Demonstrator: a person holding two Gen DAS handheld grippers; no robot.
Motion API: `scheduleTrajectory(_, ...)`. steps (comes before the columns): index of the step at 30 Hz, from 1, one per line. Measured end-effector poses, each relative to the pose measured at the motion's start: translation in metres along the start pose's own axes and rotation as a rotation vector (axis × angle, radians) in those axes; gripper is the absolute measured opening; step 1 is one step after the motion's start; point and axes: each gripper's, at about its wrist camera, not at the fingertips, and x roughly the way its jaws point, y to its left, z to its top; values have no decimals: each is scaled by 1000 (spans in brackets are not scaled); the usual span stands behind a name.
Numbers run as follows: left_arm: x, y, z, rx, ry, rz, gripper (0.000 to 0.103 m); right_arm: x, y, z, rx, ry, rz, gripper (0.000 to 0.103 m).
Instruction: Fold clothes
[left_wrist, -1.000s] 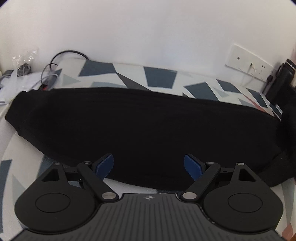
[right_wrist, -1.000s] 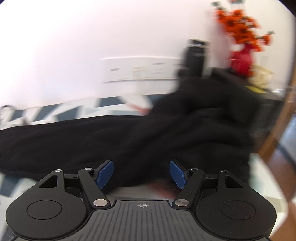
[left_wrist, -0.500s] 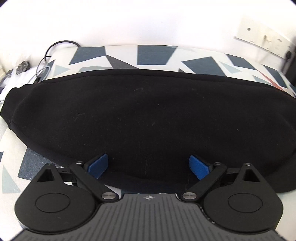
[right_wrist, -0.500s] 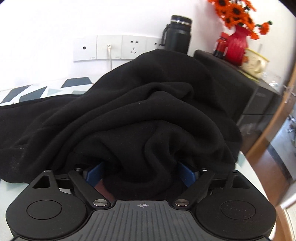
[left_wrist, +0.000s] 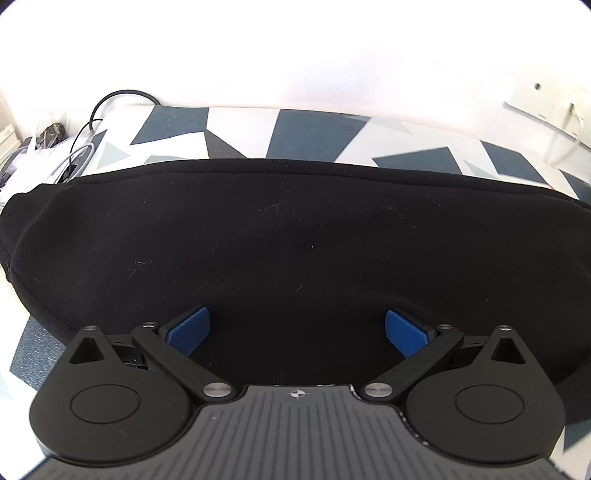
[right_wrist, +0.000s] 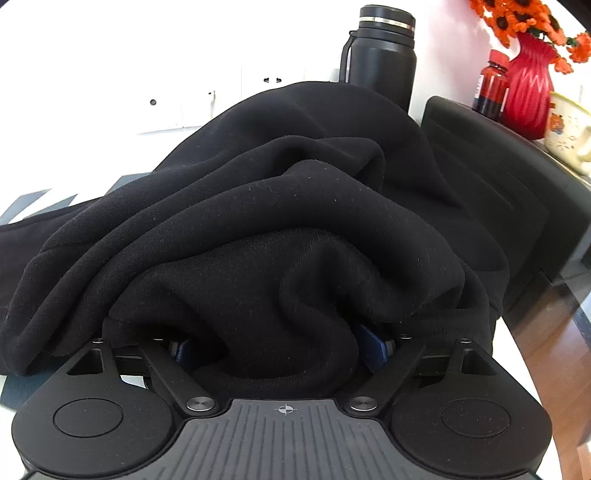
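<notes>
- Left gripper (left_wrist: 297, 330): its blue pads (left_wrist: 188, 328) stand wide apart and the jaws are opening. Flat black cloth lies under and between them; neither pad presses on it.
- The garment (left_wrist: 295, 251), black and fleecy, lies spread flat across the table (left_wrist: 236, 129), its far hem running from edge to edge of the left view. The tabletop has a white and dark blue triangle pattern.
- Beyond the hem on the left, cables (left_wrist: 85, 147) and a clear bag sit at the table's corner; a wall socket (left_wrist: 546, 107) is at far right.
- Right gripper (right_wrist: 275, 347): its pads (right_wrist: 371, 345) are mostly buried in a bunched fold of the garment (right_wrist: 280, 229). The cloth fills the gap between them, but whether they squeeze it I cannot tell.
- Here the garment is heaped in thick folds, rising toward the wall.
- Behind the heap stands a black flask (right_wrist: 380, 51); to the right, a black box (right_wrist: 517, 192), a brown bottle (right_wrist: 493, 85), a red vase (right_wrist: 528, 88) with orange flowers, and a cream mug (right_wrist: 567, 129).
</notes>
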Motion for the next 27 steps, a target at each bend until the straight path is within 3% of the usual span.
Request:
scheduleTrajectory(7,-4,-2,-2,-27,28,30,103,-35,-7,-9,50,-39,82,80)
scheduleTrajectory(11,-20,-15,-6,-81,72,57,102,-85,-37,-17,198,-137,158,87)
scheduleTrajectory(14,-42,-34,-22,-78,24,11,102,-107,-69,-13,313,-237,125,93)
scheduleTrajectory(17,-55,-49,-37,-60,14,6,102,-96,-97,-5,420,-246,63,89)
scheduleTrajectory(19,-64,-54,-45,-53,8,12,102,-77,-115,1,491,-218,22,69)
scheduleTrajectory(21,-72,-57,-49,-57,-5,30,102,-56,-130,3,577,-191,3,59)
scheduleTrajectory(24,-87,-63,-58,-64,-15,59,102,-30,-143,6,658,-151,-16,58)
scheduleTrajectory(27,-95,-68,-69,-51,5,69,102,-5,-144,10,641,-114,-92,59)
